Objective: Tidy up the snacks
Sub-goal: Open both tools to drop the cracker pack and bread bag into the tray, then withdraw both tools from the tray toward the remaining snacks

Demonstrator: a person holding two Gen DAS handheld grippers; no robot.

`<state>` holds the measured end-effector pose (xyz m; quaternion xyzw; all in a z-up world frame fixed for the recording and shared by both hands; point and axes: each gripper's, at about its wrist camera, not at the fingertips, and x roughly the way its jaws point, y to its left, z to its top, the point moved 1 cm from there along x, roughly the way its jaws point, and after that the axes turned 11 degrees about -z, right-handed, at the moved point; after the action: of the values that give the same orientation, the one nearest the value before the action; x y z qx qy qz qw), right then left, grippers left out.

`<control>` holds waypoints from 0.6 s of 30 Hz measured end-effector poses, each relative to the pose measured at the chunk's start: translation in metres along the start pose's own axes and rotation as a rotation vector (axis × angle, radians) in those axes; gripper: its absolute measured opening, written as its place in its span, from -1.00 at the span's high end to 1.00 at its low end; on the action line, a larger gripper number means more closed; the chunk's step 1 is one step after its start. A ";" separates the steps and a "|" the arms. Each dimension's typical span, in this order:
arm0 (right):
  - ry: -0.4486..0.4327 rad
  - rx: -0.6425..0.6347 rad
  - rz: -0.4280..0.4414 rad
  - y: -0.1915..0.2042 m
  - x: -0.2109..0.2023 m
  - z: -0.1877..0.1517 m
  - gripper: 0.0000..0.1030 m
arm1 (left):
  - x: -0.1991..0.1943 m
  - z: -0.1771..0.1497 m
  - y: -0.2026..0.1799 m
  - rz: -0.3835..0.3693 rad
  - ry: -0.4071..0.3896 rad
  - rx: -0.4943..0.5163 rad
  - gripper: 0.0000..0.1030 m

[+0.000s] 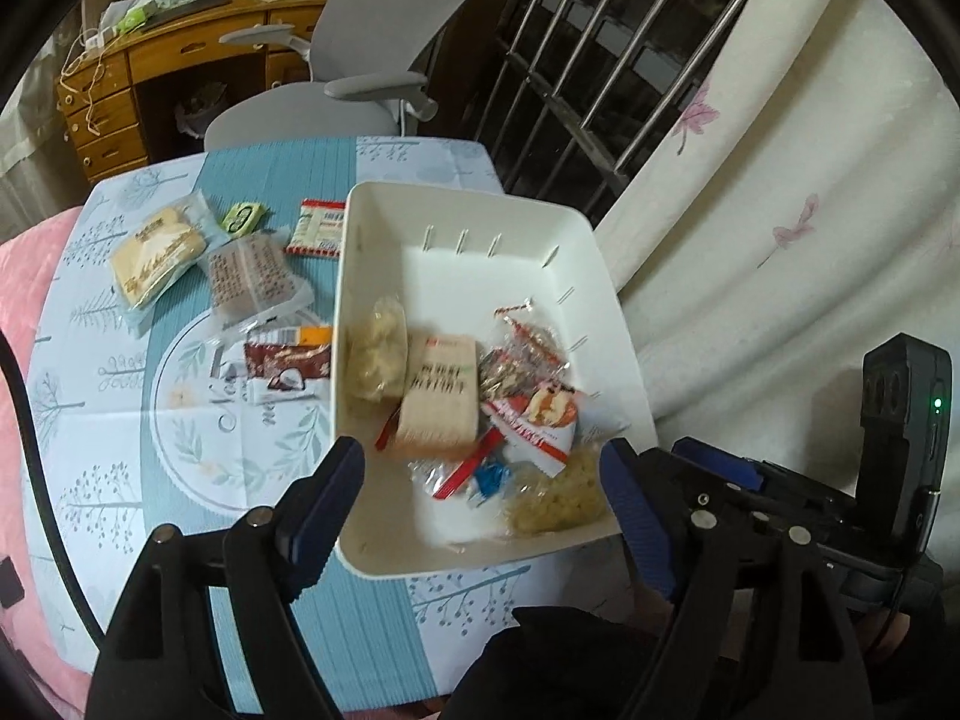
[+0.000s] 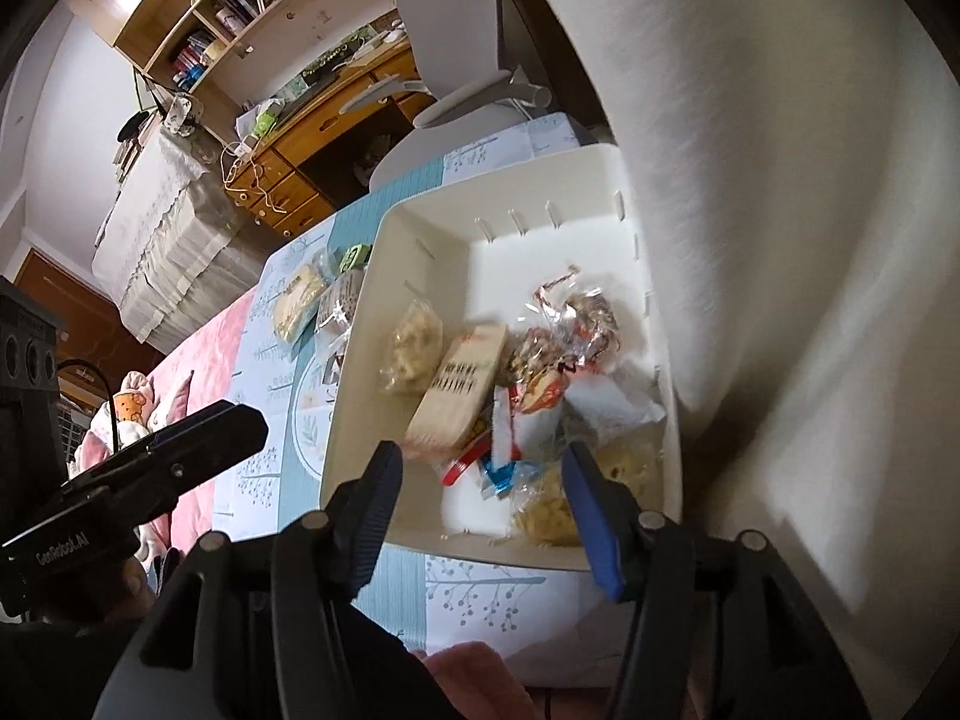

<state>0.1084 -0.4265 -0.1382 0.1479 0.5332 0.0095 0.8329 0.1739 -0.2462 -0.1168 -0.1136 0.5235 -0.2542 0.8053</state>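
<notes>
Wrapped snacks are piled at the 5 o'clock end of the white bin. The left tool and right tool are held wide open, empty.

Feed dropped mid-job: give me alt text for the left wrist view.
A white bin on a blue patterned tablecloth holds several wrapped snacks; the open left claw hovers at its near edge. More packets lie outside to its left, including a yellow cake pack and a brown chocolate wrapper.
</notes>
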 end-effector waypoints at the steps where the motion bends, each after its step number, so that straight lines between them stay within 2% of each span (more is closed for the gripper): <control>1: 0.006 0.002 0.003 0.003 0.002 -0.001 -0.08 | -0.002 -0.002 0.003 0.002 0.005 -0.002 -0.55; 8: 0.038 0.026 0.014 0.031 0.013 -0.011 -0.08 | -0.028 -0.016 0.035 0.015 0.031 -0.002 -0.55; 18: 0.010 0.065 0.054 0.115 0.023 -0.025 -0.08 | -0.097 -0.020 0.105 0.044 0.008 0.035 -0.55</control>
<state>0.1118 -0.3069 -0.1388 0.1892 0.5333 0.0156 0.8244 0.1552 -0.1044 -0.0958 -0.0866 0.5247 -0.2459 0.8104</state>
